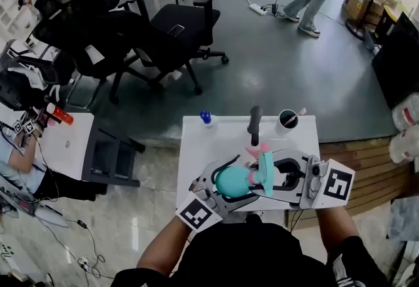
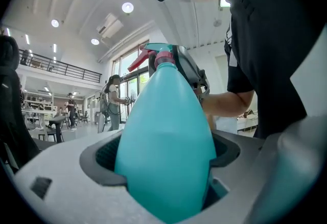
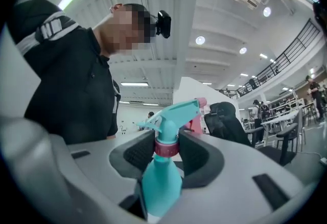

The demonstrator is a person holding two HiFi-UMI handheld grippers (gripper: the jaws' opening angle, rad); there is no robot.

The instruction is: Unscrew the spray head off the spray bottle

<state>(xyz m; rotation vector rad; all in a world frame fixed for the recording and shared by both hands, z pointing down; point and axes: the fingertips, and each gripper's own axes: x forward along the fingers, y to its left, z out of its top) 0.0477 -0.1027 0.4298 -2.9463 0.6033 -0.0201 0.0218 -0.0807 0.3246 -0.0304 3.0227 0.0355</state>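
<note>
As it lies crosswise, spray bottle (image 1: 230,181), spray head (image 1: 266,165) toward right tool (image 3: 166,147)

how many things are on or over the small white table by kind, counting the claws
spray bottle with spray head on: 1
claws, left claw on the bottle's body and right claw at the spray head's collar: 2
dark cup: 1
small blue-topped item: 1
long dark object: 1
total: 6
</note>
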